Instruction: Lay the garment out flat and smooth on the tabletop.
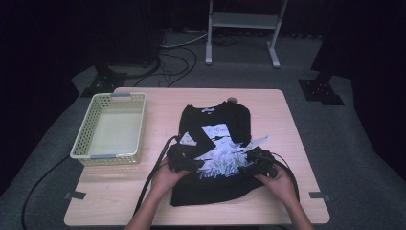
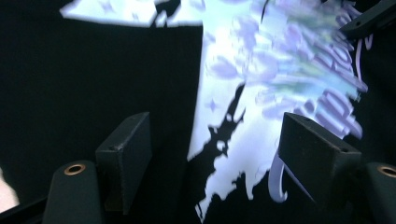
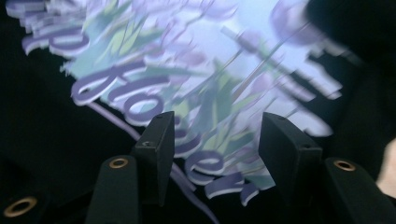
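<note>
Shirt [image 1: 215, 143]: black, with pale flower print and purple lettering; laid flat at the middle of the table [image 1: 287, 110], collar toward the far edge, sleeves folded in over the chest.
Left gripper [image 1: 184, 160]: low over the shirt's left side at the print's edge; held in the left hand [image 1: 165, 177]. In the left gripper view, jaws set wide apart, black cloth and print [image 2: 243, 93] seen between them, nothing pinched.
Right gripper [image 1: 256, 163]: low over the shirt's right side by the lettering; held in the right hand [image 1: 280, 182]. In the right gripper view, jaws partly apart, lettering [image 3: 140, 93] visible in the gap, no cloth clamped.
Contact with cloth: cannot tell for either set of pads.
Basket [image 1: 84, 129]: pale yellow, perforated walls, on the table left of the shirt, well apart from both grippers.
Cables [image 1: 153, 172]: black, trailing from each gripper toward the near table edge.
</note>
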`<state>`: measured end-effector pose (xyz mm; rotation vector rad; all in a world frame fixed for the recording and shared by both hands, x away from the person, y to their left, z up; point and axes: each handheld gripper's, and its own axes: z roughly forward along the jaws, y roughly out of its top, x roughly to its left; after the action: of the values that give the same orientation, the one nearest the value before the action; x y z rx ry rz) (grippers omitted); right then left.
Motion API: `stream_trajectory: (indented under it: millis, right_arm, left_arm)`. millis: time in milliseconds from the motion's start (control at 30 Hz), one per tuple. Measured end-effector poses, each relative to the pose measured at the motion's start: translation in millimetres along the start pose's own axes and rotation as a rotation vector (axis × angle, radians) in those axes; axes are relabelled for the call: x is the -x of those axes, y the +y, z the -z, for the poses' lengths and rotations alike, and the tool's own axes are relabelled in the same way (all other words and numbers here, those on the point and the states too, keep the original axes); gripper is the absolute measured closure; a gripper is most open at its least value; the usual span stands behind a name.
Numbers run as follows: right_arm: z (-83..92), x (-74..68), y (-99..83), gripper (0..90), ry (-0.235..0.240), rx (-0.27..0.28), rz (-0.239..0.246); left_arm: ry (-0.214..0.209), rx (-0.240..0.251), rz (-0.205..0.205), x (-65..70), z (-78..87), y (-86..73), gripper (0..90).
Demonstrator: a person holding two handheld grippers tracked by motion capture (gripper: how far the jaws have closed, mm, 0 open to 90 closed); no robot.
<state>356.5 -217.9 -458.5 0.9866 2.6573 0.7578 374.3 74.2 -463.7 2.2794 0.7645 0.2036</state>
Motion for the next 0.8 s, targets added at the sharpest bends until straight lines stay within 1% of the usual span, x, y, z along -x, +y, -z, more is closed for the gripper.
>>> stream_trajectory:
  millis: [33, 67, 133, 200, 333, 433, 600, 800]
  right_arm:
    - [0.3, -0.7, -2.1, 47.5, 0.008, 0.014, -0.004]
    - [0.6, -1.1, -3.7, 47.4, 0.012, 0.023, -0.006]
    - [1.5, -2.9, -5.9, 46.7, 0.020, 0.025, -0.004]
    - [2.4, -6.2, -7.9, 46.0, 0.027, 0.027, 0.011]
    - [5.4, -16.4, -13.5, 45.9, 0.038, 0.033, 0.033]
    - [8.4, -25.7, -19.8, 46.4, 0.045, 0.048, 0.053]
    - [12.4, -42.2, -31.1, 46.8, 0.061, 0.087, 0.075]
    - [17.2, -60.9, -42.0, 46.9, 0.077, 0.110, 0.100]
  left_arm:
    - [0.004, -0.021, -0.006, 0.4, -2.2, -2.1, 25.1]
    - [0.012, -0.011, -0.019, 1.4, -2.5, -4.3, 24.2]
    - [0.016, -0.013, -0.017, 2.8, -1.4, -5.4, 24.3]
    - [0.017, -0.032, -0.019, 4.0, 0.6, -5.8, 24.3]
    - [0.017, -0.057, -0.047, 9.8, 5.5, -10.0, 24.2]
    - [0.011, -0.056, -0.057, 14.6, 10.8, -16.7, 24.3]
    - [0.022, -0.040, -0.082, 27.3, 20.1, -31.7, 24.2]
    - [0.016, -0.037, -0.093, 40.7, 32.3, -47.0, 24.3]
